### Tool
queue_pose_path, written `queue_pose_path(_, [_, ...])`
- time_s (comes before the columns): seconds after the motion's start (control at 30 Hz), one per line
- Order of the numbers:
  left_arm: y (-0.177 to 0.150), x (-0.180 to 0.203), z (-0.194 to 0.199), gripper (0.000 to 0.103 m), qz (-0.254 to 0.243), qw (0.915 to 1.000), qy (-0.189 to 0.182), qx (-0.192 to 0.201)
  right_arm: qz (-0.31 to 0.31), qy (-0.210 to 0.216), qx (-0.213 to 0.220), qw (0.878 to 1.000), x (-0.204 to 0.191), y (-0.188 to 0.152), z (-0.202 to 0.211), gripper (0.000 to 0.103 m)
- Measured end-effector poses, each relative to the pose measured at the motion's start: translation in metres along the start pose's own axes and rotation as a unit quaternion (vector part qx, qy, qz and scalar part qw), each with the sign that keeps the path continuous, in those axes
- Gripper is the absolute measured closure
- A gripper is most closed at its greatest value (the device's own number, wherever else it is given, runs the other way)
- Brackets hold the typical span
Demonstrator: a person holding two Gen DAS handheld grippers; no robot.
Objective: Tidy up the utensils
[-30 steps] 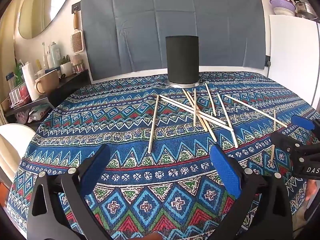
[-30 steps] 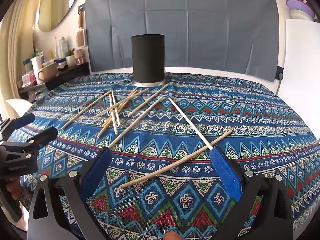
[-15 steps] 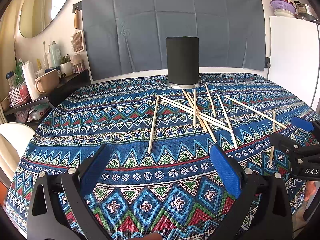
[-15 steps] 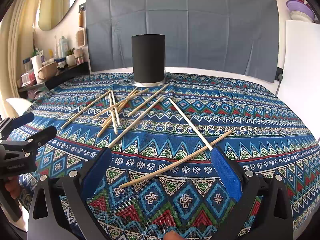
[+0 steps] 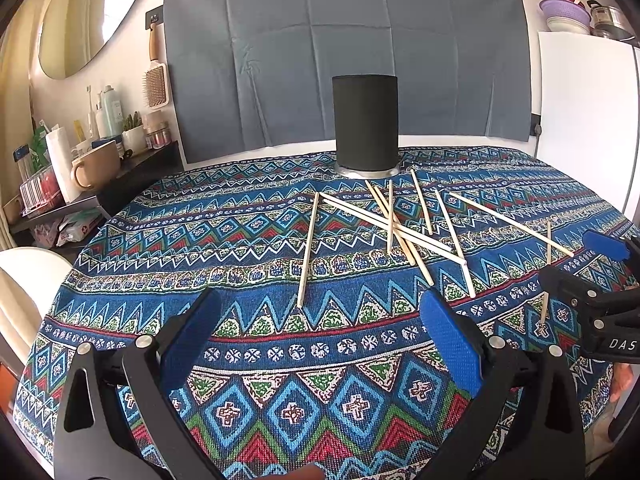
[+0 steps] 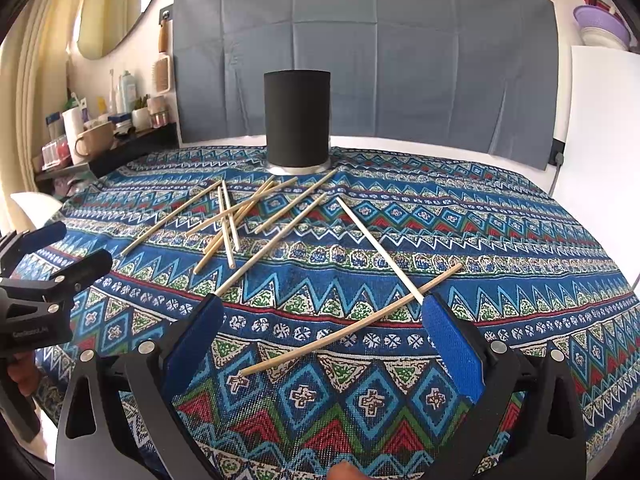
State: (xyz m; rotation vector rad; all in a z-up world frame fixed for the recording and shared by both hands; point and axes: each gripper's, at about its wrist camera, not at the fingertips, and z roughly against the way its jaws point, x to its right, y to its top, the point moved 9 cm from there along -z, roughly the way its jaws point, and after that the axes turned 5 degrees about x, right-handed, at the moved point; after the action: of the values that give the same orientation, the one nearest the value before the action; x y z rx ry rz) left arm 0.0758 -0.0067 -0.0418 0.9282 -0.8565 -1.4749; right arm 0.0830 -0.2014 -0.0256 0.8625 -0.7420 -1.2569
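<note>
Several wooden chopsticks [image 5: 390,226] lie scattered on the patterned tablecloth [image 5: 280,360] in front of a tall black cylinder holder [image 5: 365,124]. The pile [image 6: 240,216] and the holder [image 6: 297,118] also show in the right wrist view. My left gripper [image 5: 320,340] is open and empty above the near cloth, short of one chopstick [image 5: 307,250]. My right gripper [image 6: 320,344] is open and empty, straddling a curved chopstick [image 6: 348,328] that lies between its fingers on the cloth. A white chopstick [image 6: 378,250] ends near its right finger.
A shelf with a mug [image 5: 98,166], bottles and a paper roll stands at the left. A white chair [image 5: 24,280] sits by the table's left edge. A white fridge [image 5: 584,120] stands at the right. A grey cloth [image 5: 340,52] hangs behind.
Both grippers have stayed nearly still and open. The views shifted only very slightly. The chopsticks have not moved.
</note>
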Motion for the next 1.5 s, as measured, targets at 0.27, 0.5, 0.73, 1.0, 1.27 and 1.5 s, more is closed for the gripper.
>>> queue_pose_path(0.27, [0.0001, -0.001, 0.0, 0.006, 0.001, 1.0, -0.001, 0.0, 0.001, -0.001, -0.001, 1.0, -0.0002, -0.0003, 0.0001, 0.008])
queue_pose_path(0.5, [-0.0005, -0.0014, 0.0, 0.006, 0.002, 1.0, -0.004, 0.0, 0.002, -0.003, 0.001, 1.0, -0.0009, 0.0003, 0.0004, 0.008])
queue_pose_path(0.73, [-0.0015, -0.0012, -0.0009, 0.006, 0.002, 1.0, -0.005, 0.0, 0.005, -0.005, 0.003, 1.0, -0.0009, 0.0006, 0.0008, 0.008])
queue_pose_path(1.0, [-0.0025, -0.001, -0.0012, 0.006, 0.002, 1.0, -0.004, 0.0, 0.007, -0.007, 0.003, 1.0, -0.0005, 0.0009, 0.0011, 0.008])
queue_pose_path(1.27, [-0.0028, -0.001, -0.0009, 0.006, 0.002, 1.0, -0.004, 0.001, 0.007, -0.008, 0.003, 1.0, -0.0001, 0.0007, 0.001, 0.008])
queue_pose_path(1.5, [-0.003, -0.0011, -0.0015, 0.006, 0.002, 1.0, -0.001, 0.001, 0.013, -0.011, 0.003, 1.0, 0.0002, 0.0014, 0.001, 0.008])
